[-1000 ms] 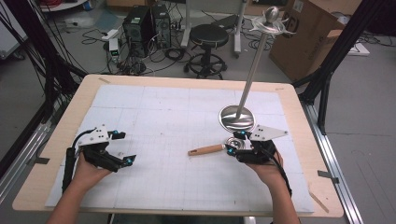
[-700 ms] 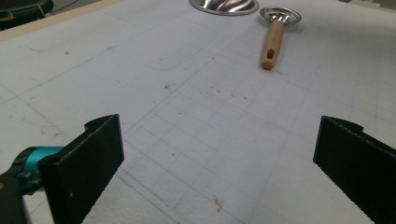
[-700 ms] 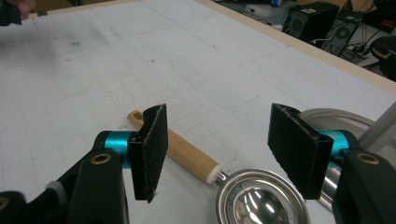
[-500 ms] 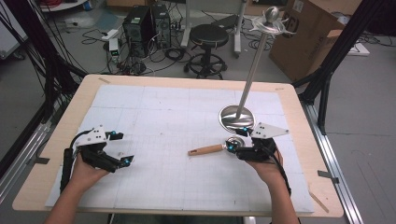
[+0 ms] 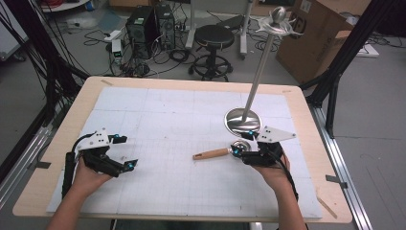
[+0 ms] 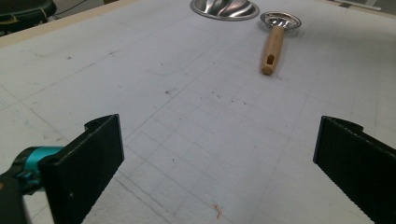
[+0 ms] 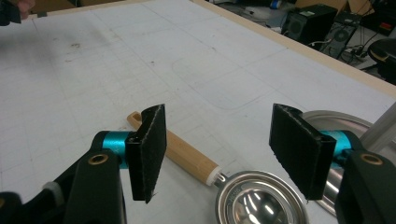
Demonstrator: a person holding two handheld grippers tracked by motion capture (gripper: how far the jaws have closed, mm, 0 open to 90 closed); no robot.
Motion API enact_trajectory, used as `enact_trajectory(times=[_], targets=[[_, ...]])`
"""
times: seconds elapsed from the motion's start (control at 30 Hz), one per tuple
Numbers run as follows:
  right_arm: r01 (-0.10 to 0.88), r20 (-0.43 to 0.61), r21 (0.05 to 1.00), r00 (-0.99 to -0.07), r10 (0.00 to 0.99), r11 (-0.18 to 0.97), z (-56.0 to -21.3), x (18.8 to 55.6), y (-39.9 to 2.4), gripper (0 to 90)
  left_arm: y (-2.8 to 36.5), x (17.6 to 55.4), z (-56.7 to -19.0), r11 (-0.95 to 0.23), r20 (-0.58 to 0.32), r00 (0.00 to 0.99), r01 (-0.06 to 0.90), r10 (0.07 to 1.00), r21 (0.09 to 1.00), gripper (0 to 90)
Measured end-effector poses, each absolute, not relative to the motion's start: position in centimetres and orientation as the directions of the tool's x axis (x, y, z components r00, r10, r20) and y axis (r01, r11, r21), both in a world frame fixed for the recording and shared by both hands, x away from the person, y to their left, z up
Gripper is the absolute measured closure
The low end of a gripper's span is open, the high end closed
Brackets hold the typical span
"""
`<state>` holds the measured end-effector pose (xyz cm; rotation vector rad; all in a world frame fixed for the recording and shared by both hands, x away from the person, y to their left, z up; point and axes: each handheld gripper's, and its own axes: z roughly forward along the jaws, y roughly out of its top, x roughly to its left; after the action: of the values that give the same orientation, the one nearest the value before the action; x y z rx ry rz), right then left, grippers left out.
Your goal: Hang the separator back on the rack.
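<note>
Right tongs (image 5: 242,142) first: parted, straddling the metal bowl end of the scoop (image 5: 211,154) without pressing on it. Seen along the right tongs (image 7: 217,149) themselves, one pad just above the wooden handle of the scoop (image 7: 187,156), the other over by the stand (image 7: 327,119), clear air on both sides. Released, then, and grasping nothing.

Left tongs (image 5: 123,152): also released, wide apart, resting low at the near left of the counter (image 5: 306,120), well apart from everything. From the left tongs (image 6: 217,168), only bare mat between the pads, with the scoop (image 6: 273,49) far off and the stand (image 6: 225,7) beyond it.

As for change over the last second: next to none. Same spot for both hands, same lie for the scoop, flat on the mat right of centre, handle pointing left, bowl end just beside the round base of the stand (image 5: 243,120). Perhaps a shade more gap between the right pads than a second ago, though hard to tell from above.

Meaning for the work: probably a pause right at the grasp, not a lift. Nothing raised, nothing carried. Likely next need: lowering and squeezing on the neck or handle, since the shiny bowl looks slippery and shallow. Risk worth noting: nudging the scoop against the stand's base while closing, or clipping the slanted pole (image 5: 258,72) on the way up.
</note>
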<state>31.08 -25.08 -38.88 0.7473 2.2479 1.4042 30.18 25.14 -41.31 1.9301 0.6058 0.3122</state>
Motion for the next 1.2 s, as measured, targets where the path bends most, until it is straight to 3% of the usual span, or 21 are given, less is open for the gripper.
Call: enact_trajectory(times=[0.6,1.2], targets=[[0.232,-0.076,0.885,-0.784,0.616,0.404,-38.5,31.2,-24.5,32.0,25.2,30.2,-41.2,-0.328,-0.051,0.837,0.269,0.545,0.906,2.3],[0.254,-0.15,0.749,-0.835,0.53,0.612,-37.3,33.5,-22.7,32.0,25.1,30.2,-41.3,-0.334,-0.052,0.837,0.273,0.545,0.902,2.3]])
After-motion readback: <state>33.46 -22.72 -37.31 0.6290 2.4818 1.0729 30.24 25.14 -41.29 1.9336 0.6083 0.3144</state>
